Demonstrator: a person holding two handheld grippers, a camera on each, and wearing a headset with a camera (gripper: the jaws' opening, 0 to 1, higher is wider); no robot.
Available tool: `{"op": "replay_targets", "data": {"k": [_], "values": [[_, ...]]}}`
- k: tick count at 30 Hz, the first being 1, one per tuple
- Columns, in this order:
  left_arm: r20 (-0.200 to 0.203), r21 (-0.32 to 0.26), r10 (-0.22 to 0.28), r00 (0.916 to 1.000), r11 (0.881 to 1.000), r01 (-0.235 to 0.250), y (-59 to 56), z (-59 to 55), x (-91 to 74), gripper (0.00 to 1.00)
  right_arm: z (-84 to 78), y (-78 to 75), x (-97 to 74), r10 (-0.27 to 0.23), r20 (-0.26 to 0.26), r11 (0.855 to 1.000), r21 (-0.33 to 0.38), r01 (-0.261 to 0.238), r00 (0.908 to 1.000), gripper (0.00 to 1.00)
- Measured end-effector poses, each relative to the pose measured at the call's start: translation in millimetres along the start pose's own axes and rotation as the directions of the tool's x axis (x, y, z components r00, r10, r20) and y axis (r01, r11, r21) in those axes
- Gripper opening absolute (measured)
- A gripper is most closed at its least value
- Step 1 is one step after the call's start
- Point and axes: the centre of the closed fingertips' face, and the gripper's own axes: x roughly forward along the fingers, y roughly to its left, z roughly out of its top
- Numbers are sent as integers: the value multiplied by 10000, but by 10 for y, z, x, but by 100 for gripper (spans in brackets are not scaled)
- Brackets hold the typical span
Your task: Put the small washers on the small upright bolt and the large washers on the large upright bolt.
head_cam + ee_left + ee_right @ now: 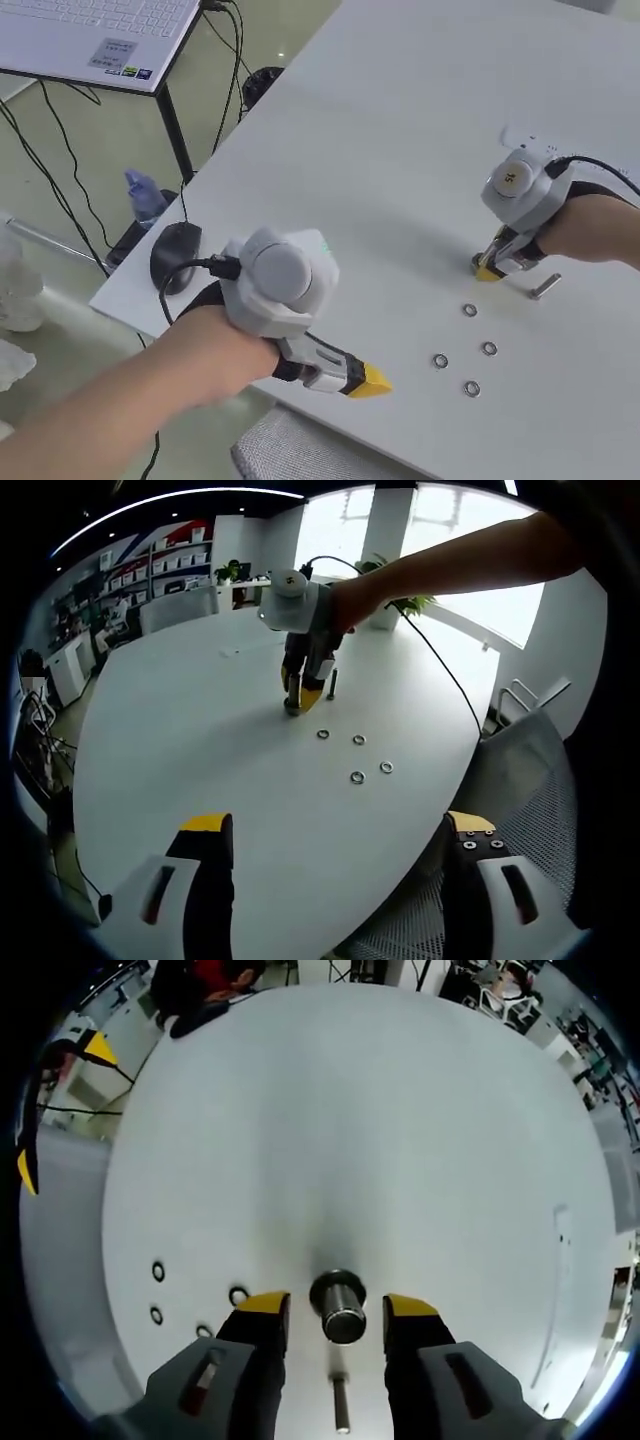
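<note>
A large dark bolt (340,1310) stands upright on the white table (400,150), between the fingers of my right gripper (338,1308). The right gripper (490,268) is open, with a slim gap on each side of the bolt. A small bolt (545,286) lies flat on its side just behind it (341,1400). Several small washers (470,310) (472,388) lie loose on the table in front of my left gripper (370,380). Its fingers are spread wide, holding nothing (338,830), and it hovers over the table's near edge, with the washers (357,777) farther ahead.
A black mouse (175,255) sits at the table's left corner. A laptop (90,30) rests on a side stand beyond it, with cables and a blue-capped bottle (145,195) below. A grey chair (300,450) stands under the near table edge.
</note>
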Motion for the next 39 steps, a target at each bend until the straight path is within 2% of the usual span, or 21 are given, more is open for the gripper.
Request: {"op": "replay_targets", "data": {"k": [11,16,22,28,39], "values": [[80,23,60,9999,10000,-61,3,51,-5,91,35,18,-163,18,341,9999,110,-22,9994,45],[147,-19,236,9996,9997,-236,29,75,-13,93,60,40,-245,-50,531,10000,0,50,9986,45],[53,82,125,9999,9999,-125,-32,63,21,93,104,107,-375,-138,850,9998,-126,149,9963,46],[4,98,66,10000,9999,-66,-42,58,35,93,94,148,-419,-288,885,9991,-297,315,9957,46],[17,48,94,10000,9999,-94,-55,57,7,92,134,290,-484,-196,1237,9993,-298,235,9921,46]]}}
